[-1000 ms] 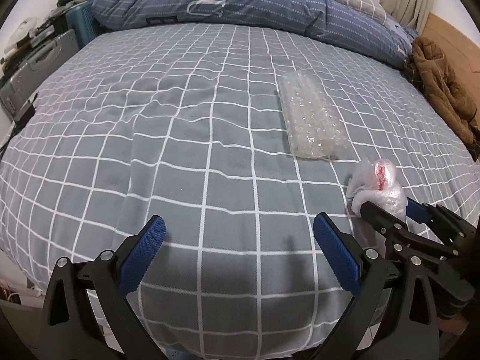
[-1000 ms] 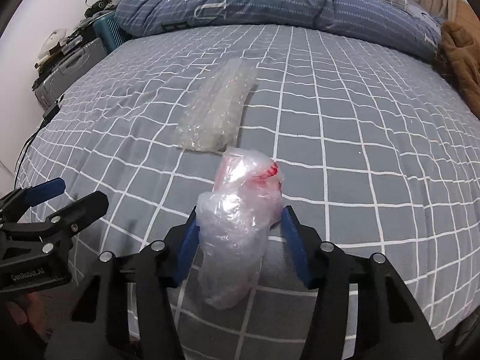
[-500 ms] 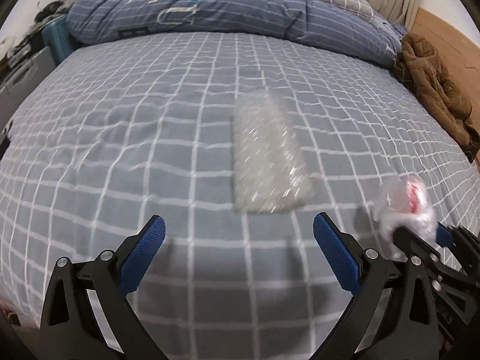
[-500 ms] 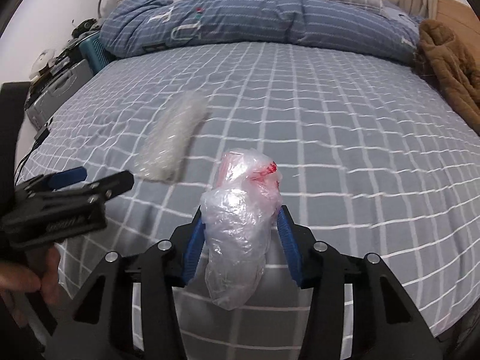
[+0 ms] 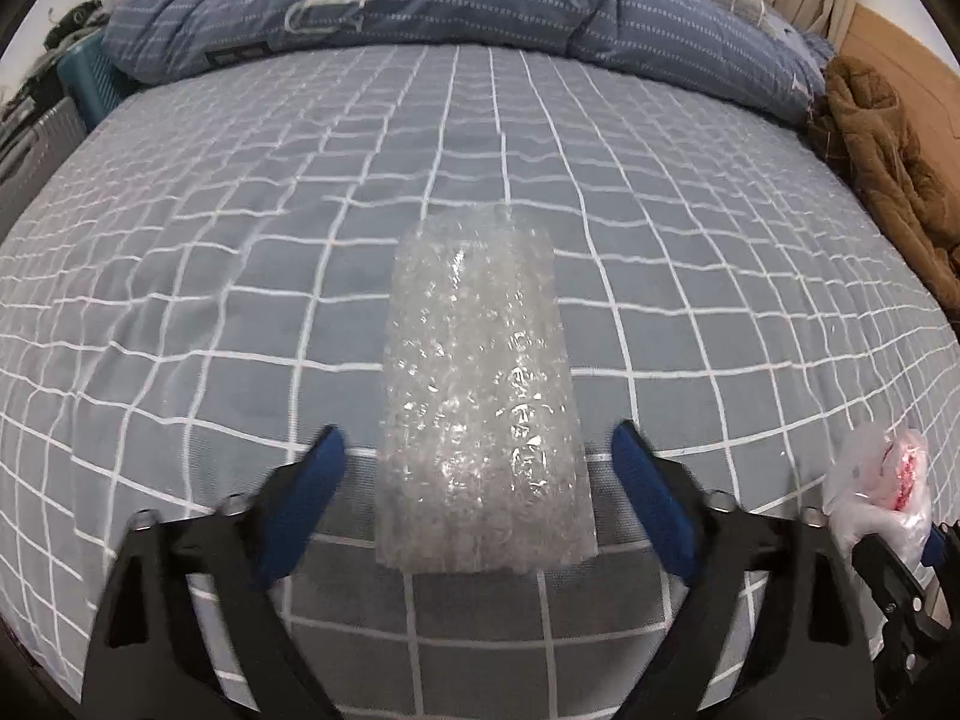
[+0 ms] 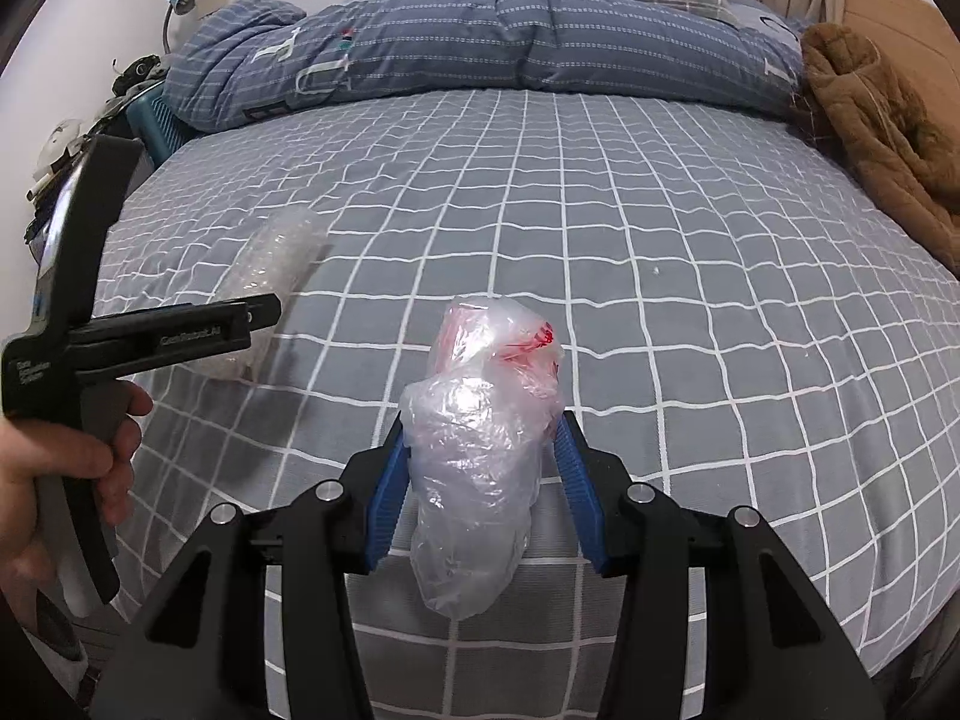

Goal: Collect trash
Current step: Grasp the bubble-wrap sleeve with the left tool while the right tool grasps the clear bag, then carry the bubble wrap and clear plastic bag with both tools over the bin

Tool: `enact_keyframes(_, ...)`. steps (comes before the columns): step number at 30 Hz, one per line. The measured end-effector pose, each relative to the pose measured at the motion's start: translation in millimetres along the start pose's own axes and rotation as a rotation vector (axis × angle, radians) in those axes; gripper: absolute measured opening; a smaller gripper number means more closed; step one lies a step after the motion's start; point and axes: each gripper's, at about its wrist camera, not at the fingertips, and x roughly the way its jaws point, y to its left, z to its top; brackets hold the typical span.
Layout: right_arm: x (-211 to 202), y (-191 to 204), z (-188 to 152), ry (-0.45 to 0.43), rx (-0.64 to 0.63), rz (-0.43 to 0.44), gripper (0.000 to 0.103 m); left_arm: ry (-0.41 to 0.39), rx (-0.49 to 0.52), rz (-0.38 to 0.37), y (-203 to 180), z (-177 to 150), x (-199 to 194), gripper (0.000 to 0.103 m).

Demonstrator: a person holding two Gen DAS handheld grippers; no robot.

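Noting change from earlier frames: my left gripper (image 5: 477, 468) now straddles near end of bubble wrap (image 5: 480, 396), which previously lay well ahead on bed (image 5: 180, 276). Its jaws have just been closing; wrap sits between them, pads not yet touching, gaps visible both sides. My right gripper (image 6: 480, 480) holds crumpled plastic bag (image 6: 480, 456) with red print, as before, clamped at mid width above bed. Blue duvet (image 6: 480, 54) bunched at far end; brown coat (image 5: 882, 150) at right edge.
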Motion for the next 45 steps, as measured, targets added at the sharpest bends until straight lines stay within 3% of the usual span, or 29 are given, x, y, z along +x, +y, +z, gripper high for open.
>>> enact_keyframes(1,1.0,-0.4,-0.5,0.001,0.001,0.001,0.045,0.021,-0.002,0.001,0.0,-0.3,5.1,0.065)
enact_keyframes(5,3.5,0.2,-0.7,0.003,0.002,0.004,0.045,0.036,-0.004,0.013,2.6,-1.7,11.7,0.055)
enact_keyframes(13,1.3,5.9,-3.2,0.003,-0.001,0.005,0.045,0.021,0.008,0.027,-1.7,-1.8,0.3,0.023)
enact_keyframes(45,-77.7,53.6,-24.5,-0.04,-0.015,0.042,0.045,-0.004,-0.017,-0.007,16.8,-85.2,-114.8,0.021)
